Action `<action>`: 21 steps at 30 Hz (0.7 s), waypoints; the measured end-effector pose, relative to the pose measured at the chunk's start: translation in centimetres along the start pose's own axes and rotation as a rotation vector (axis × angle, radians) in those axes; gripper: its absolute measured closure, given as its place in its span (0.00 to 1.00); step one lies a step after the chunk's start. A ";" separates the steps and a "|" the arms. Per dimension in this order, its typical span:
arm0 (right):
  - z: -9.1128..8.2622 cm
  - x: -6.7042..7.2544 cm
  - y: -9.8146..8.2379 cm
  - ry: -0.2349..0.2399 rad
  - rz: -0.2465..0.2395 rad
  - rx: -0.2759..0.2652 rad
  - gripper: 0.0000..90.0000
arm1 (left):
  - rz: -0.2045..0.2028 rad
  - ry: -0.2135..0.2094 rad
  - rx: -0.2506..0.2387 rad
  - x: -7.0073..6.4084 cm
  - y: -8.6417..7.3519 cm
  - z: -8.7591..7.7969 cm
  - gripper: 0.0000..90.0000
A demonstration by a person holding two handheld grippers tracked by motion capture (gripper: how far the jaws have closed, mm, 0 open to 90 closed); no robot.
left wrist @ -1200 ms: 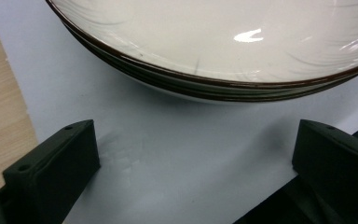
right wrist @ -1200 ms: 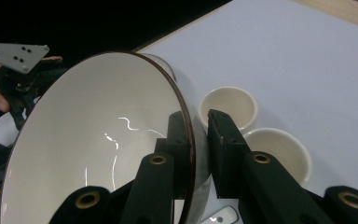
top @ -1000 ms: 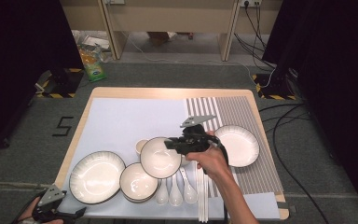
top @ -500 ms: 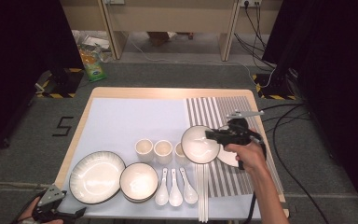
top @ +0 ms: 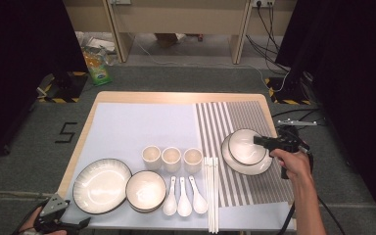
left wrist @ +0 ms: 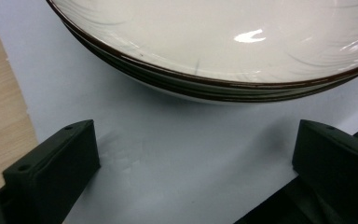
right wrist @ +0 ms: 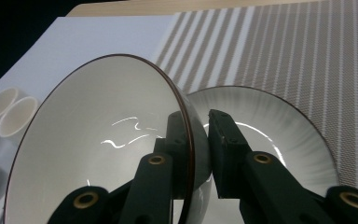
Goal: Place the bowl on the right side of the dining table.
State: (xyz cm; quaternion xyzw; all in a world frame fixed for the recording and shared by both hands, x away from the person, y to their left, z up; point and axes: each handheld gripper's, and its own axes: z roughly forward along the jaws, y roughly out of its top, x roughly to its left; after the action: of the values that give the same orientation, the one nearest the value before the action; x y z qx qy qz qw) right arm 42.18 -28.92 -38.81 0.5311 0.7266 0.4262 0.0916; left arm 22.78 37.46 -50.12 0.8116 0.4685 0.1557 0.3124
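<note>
Surface (top: 142,117): a pale mat covers its left and middle, a striped mat (top: 235,115) its right; the place setting is crowded toward the near edge, so a wide swing of either arm could sweep crockery off.
Large plate (top: 102,185): at the near left corner, with another plate stacked under it as the left gripper view shows; the left tongs (top: 54,223) rest just in front of its rim with jaws wide apart and nothing between them. A careless lift of that hand could knock the rim.
Side plate (top: 235,164): on the striped mat, directly under the carried bowl. If the bowl comes down tilted or fast, rim could strike rim and chip, or push the plate toward the edge.
Bowl (top: 246,146): pinched by its wall in the right tongs (right wrist: 198,135), one jaw inside, one outside, nearly closed on the thin rim, held tipped over the side plate. The grip is on one side only, so the bowl could pivot or slide out of the smooth glaze, probably the main risk.
Second bowl (top: 146,190): beside the large plate, well apart from the action.
Cups (top: 172,157): three in a row, clear of the right arm.
Chopsticks (top: 211,188): just left of the side plate; a shoved plate could scatter them.
</note>
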 end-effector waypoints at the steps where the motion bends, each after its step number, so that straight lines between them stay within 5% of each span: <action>1: 0.1 -0.3 -0.1 -0.003 0.003 -0.002 0.87 | 0.000 0.000 0.000 0.0 0.0 0.0 0.00; 11: 2.8 -3.4 -1.7 -0.042 0.088 0.048 0.87 | 0.001 0.001 -0.002 0.0 0.0 0.0 0.00; 21: 4.3 -4.5 -2.1 -0.082 0.125 0.070 0.87 | 0.001 0.002 -0.001 0.0 0.0 0.0 0.00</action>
State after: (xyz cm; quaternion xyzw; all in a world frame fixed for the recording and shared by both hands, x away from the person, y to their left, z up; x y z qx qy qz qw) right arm 45.13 -30.63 -44.45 0.5955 0.7020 0.3831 0.0758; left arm 22.74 37.47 -50.12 0.8117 0.4682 0.1568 0.3121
